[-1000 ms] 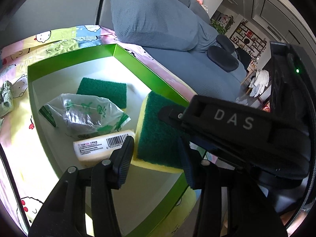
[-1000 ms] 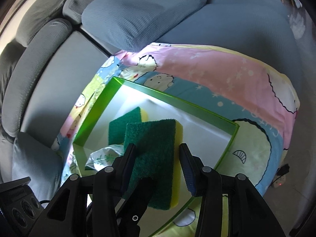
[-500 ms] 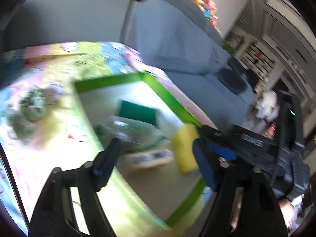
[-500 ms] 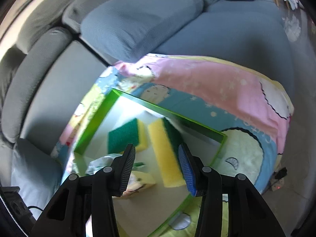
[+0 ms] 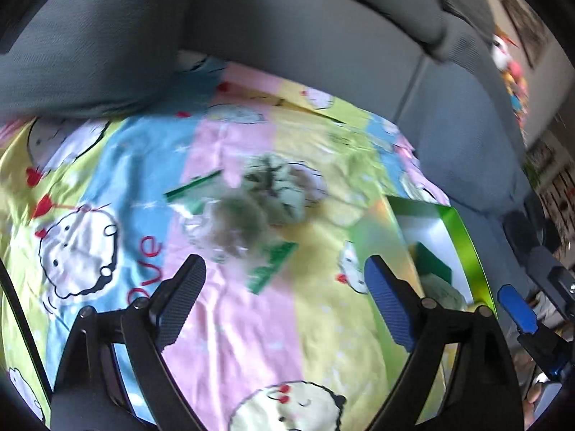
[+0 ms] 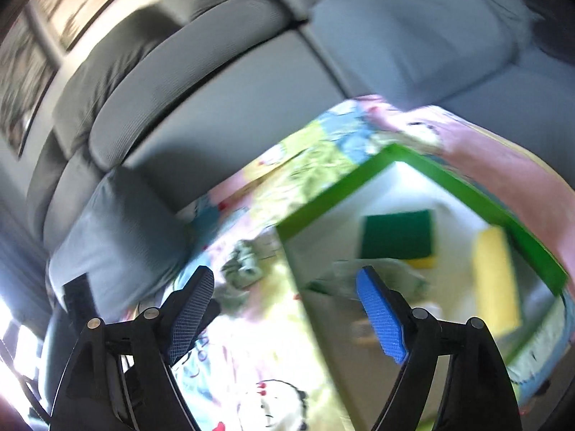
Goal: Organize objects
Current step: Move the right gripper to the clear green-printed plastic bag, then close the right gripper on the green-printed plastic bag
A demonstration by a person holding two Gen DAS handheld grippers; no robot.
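We held the left claw [image 5: 284, 298] over the cartoon-print sheet [image 5: 230, 327] with its jaws opening and nothing between them; just ahead of its fingertips lay a clear plastic bag with green print [image 5: 233, 230], and touching that bag on its far side sat a crumpled pale green cloth [image 5: 276, 186], both blurred; off to the claw's right stood the green box [image 5: 467, 237], with the grey sofa [image 5: 305, 36] rising beyond the sheet.

We carried the right claw [image 6: 284, 309] released too, its jaws opening on empty air, poised over the near left wall of the green box [image 6: 334, 194]; ahead and to its right, inside the box, a sponge lay green side up [image 6: 395, 233], a second sponge showed its yellow side [image 6: 494, 280] further right by the box wall, and a crumpled plastic bag [image 6: 381, 273] sat just past the blue pad; ahead and left of the claw, outside the box, the pale green cloth [image 6: 244, 262] rested on the sheet [image 6: 251, 359].
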